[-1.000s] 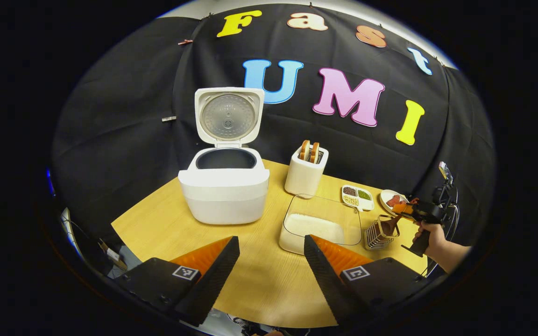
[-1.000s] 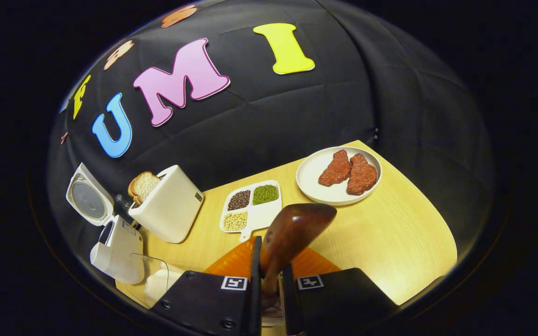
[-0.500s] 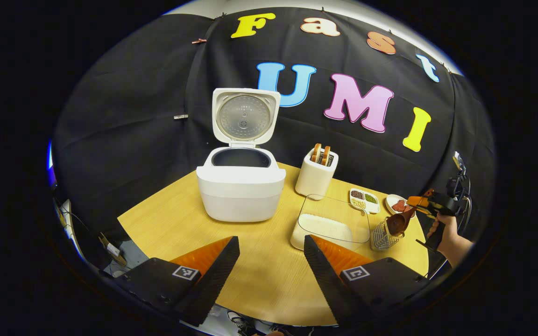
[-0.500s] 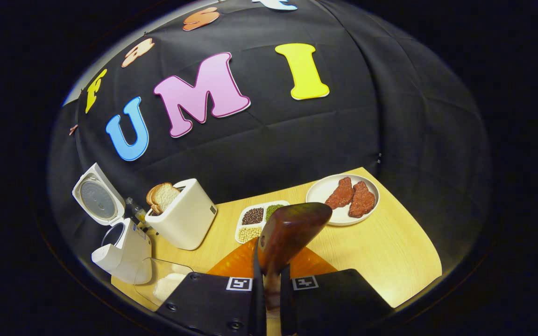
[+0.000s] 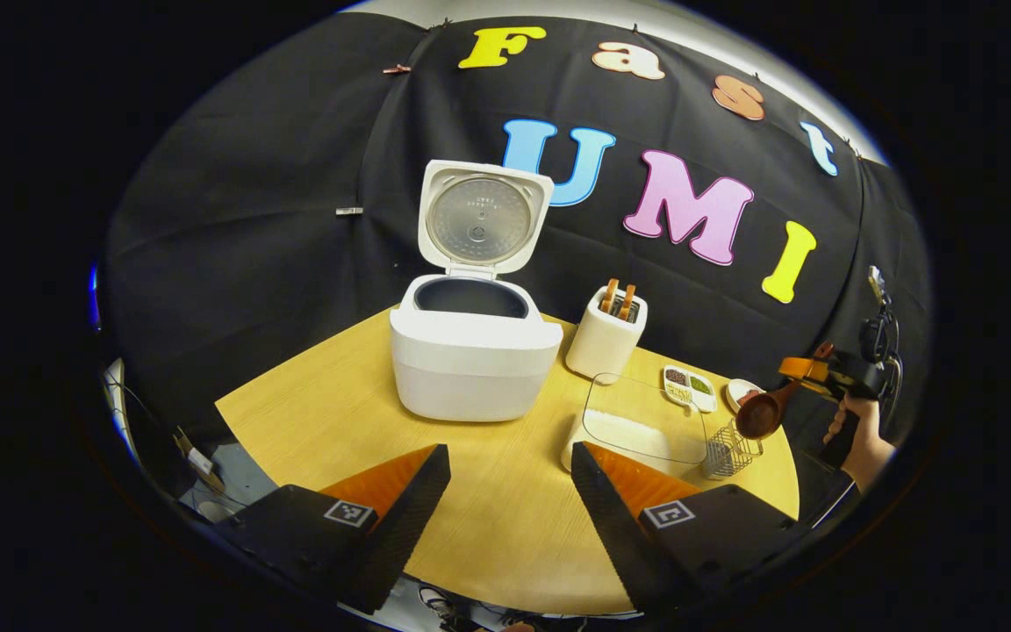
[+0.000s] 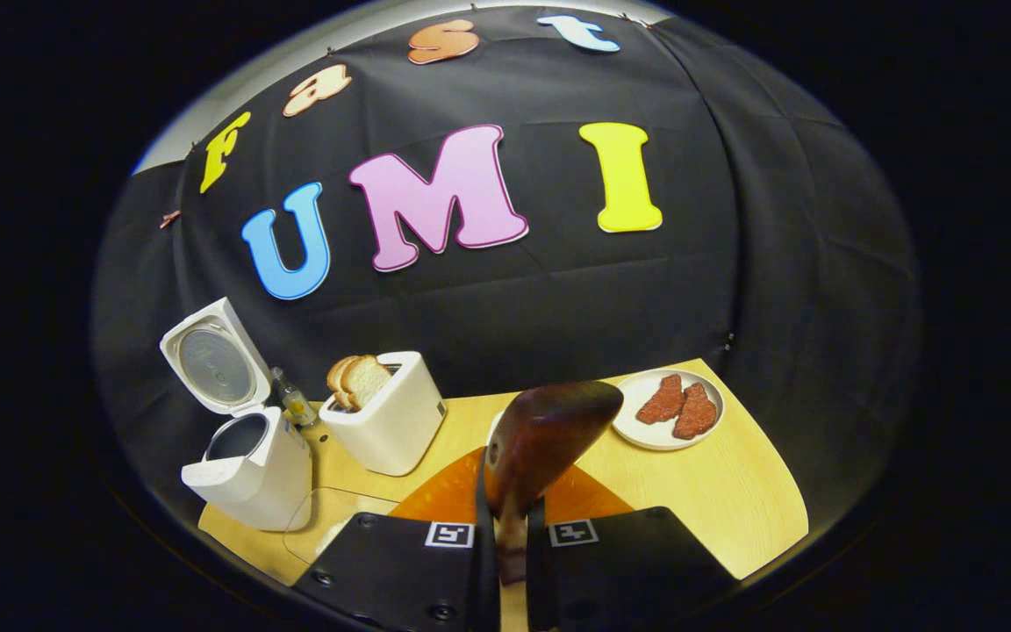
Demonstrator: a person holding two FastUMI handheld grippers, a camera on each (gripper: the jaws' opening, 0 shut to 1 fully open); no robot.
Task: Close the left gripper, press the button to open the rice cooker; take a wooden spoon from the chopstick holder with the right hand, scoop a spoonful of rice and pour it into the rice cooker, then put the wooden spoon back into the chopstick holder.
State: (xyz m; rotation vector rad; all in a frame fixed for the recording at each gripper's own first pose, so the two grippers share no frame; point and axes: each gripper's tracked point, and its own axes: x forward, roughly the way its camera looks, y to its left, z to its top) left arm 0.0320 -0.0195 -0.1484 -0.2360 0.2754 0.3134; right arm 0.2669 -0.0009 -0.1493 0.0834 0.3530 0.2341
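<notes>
1. Right now we are carrying the wooden spoon (image 6: 549,430) in the right gripper (image 6: 505,535), whose fingers are clenched on the handle, with the bowl of the spoon sticking up and forward past the fingertips.
2. We are keeping the left gripper (image 5: 510,509) low at the near edge of the table (image 5: 330,412), its fingers spread apart and grasping nothing.
3. Ahead of the left fingers, the rice cooker (image 5: 475,355) is standing with its lid (image 5: 481,218) tipped up, so we are judging the button step done and the scoop the step in hand.
4. Just beyond the left gripper's right-hand finger, the clear dish of rice (image 5: 637,430) is waiting, and the wire chopstick holder (image 5: 729,452) is sitting just beside it, below the lifted spoon in the left gripper view.
5. From the right gripper view the dish (image 6: 330,518) is lying low and to the left of the fingers, beside the cooker (image 6: 251,465), so we are planning a swing leftward and down.
6. To scoop well, we are aiming to tip the bowl of the spoon downward, clear the dish's rim, and slide it shallowly through the rice before levelling it.
7. We are also keeping the grip firm, since a round handle could twist under load, and steering clear of the toaster (image 6: 387,421).
</notes>
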